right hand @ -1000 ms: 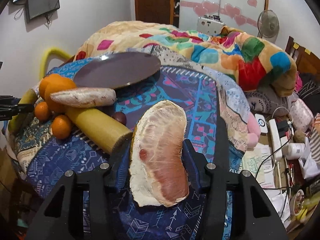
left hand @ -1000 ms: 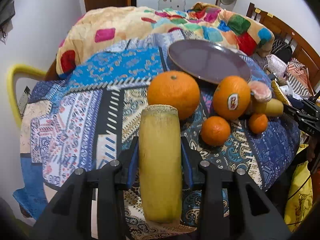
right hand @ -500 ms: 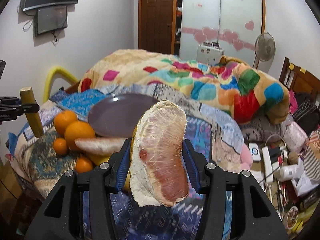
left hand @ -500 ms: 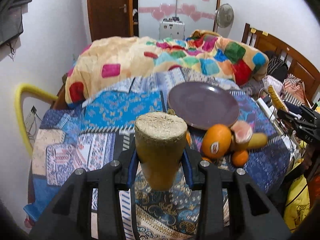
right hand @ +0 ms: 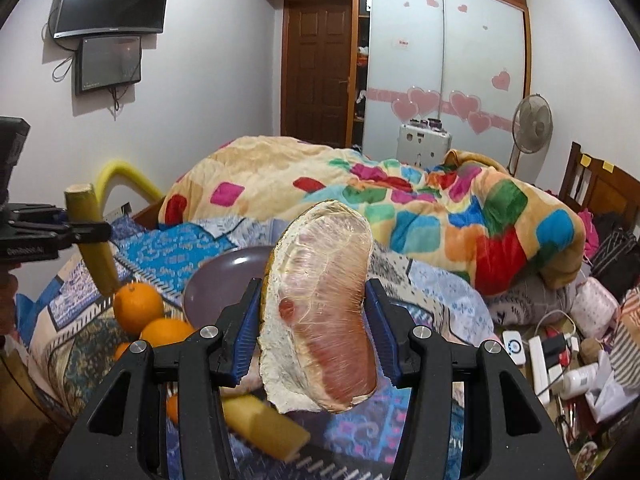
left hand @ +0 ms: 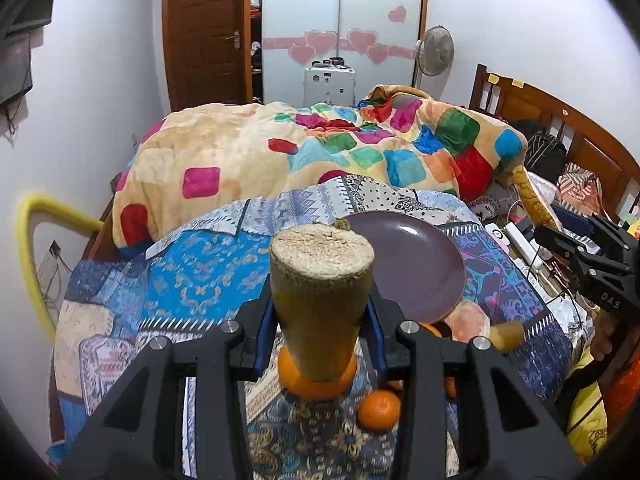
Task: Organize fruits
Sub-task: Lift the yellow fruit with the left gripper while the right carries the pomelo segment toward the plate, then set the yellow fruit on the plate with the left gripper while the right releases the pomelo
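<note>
My left gripper point(left hand: 320, 312) is shut on a yellow sugarcane stick point(left hand: 320, 300), held upright above the bed; it also shows in the right wrist view point(right hand: 94, 244). My right gripper point(right hand: 316, 320) is shut on a wrapped pomelo wedge point(right hand: 320, 320), raised over the bed. A purple plate point(left hand: 416, 264) lies on the patterned blue cover. Oranges point(left hand: 316, 376) point(left hand: 378, 408) point(right hand: 138, 306), another pomelo wedge point(left hand: 468, 322) and a second sugarcane stick point(right hand: 264, 426) lie in front of the plate.
A colourful patchwork blanket point(left hand: 320, 148) is heaped behind the plate. A yellow curved rail point(left hand: 32, 264) stands at the bed's left edge. Cables, a power strip point(right hand: 540, 364) and bags clutter the right side. The wooden headboard point(left hand: 560, 128) is at the far right.
Both grippers rose well above the bed with their fruit. The left gripper lifted the sugarcane off the cover and tipped it upright. The fruit pile now looks lower and farther away.
</note>
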`<state>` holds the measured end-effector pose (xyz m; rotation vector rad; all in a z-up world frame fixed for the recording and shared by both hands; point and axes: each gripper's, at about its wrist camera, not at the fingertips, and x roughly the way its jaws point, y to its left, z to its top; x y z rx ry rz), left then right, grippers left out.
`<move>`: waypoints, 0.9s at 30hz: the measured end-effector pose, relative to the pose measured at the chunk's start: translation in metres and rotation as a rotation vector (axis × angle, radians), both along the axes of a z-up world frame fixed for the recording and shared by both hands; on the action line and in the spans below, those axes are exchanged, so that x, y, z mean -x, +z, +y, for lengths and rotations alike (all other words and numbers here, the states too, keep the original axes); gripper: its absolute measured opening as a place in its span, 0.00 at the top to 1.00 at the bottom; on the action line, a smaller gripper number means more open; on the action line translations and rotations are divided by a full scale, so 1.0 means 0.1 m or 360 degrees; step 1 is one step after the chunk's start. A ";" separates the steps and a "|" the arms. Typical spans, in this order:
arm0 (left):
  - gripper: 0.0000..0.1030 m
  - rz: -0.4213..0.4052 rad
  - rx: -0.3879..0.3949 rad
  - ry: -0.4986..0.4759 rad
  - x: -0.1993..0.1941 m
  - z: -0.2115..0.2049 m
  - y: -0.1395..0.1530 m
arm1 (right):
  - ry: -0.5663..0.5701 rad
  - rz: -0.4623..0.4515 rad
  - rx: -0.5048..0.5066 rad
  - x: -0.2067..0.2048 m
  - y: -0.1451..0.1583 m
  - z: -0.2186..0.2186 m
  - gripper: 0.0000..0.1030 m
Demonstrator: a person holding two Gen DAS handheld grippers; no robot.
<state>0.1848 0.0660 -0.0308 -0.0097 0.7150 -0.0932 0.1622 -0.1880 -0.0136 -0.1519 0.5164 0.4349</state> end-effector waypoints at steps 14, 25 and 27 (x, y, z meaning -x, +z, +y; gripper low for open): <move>0.63 0.0046 -0.0021 -0.0062 -0.54 -0.26 -0.21 | -0.0008 0.0044 -0.0003 -0.42 -0.16 0.18 0.54; 0.63 0.0195 -0.0028 -0.0081 -0.93 -0.37 -0.49 | 0.0005 0.0207 0.0064 -0.77 -0.47 0.31 0.54; 0.63 0.0217 -0.0029 -0.0084 -1.00 -0.40 -0.52 | 0.0014 0.0239 0.0073 -0.82 -0.51 0.34 0.54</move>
